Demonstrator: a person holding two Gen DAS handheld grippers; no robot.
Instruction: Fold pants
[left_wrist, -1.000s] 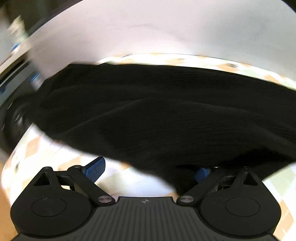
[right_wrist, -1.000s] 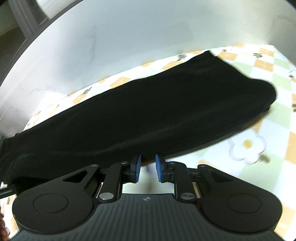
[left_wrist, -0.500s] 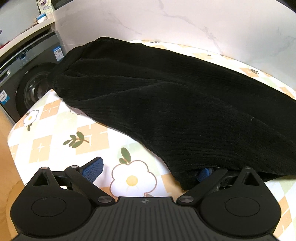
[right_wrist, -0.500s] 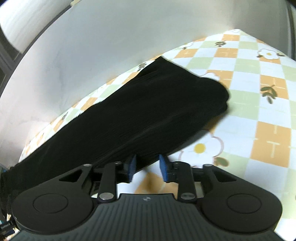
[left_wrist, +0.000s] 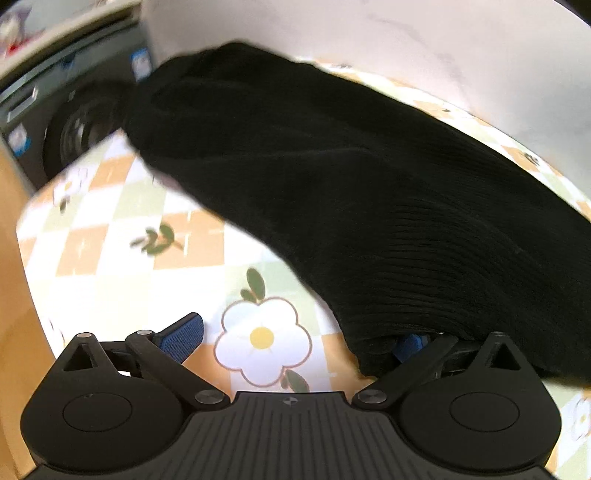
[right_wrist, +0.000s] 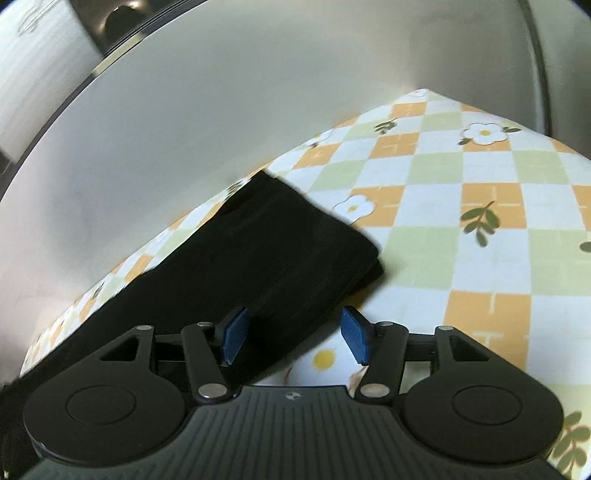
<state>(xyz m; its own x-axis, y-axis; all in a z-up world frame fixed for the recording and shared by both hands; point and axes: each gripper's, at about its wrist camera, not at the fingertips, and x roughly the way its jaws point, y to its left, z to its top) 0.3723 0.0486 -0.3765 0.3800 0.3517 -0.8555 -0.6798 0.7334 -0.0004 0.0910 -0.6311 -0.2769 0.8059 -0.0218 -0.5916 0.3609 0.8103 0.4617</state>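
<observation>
Left wrist view: at far left a dark washing machine (left_wrist: 70, 125) stands beside the surface (left_wrist: 122, 266), which wears a cloth checked in orange, green and white with flowers and leaves; a pale wall (left_wrist: 406, 44) rises behind. The black ribbed pants (left_wrist: 332, 177) lie in a long band from the upper left corner of the surface down to the lower right. The left gripper (left_wrist: 295, 339) has its fingers spread wide; the left finger (left_wrist: 181, 338) sits over bare cloth, well apart from the fabric; the right blue pad is half hidden beneath the near edge of the pants, which drapes over that finger; a white flower shows between the two; nothing is clamped.

Right wrist view: the pants (right_wrist: 258, 266) run from the lower left up to a squared, layered end near the middle, close to the wall (right_wrist: 258, 103); open checked surface (right_wrist: 461, 221) spreads to the right. The right gripper (right_wrist: 295, 336) is released, fingers apart; the near edge of the fabric reaches down into the gap between them, just beside the left pad (right_wrist: 234, 334); whether it touches cannot be told; the right pad (right_wrist: 354, 336) stands clear of the pants, over a flower print.
</observation>
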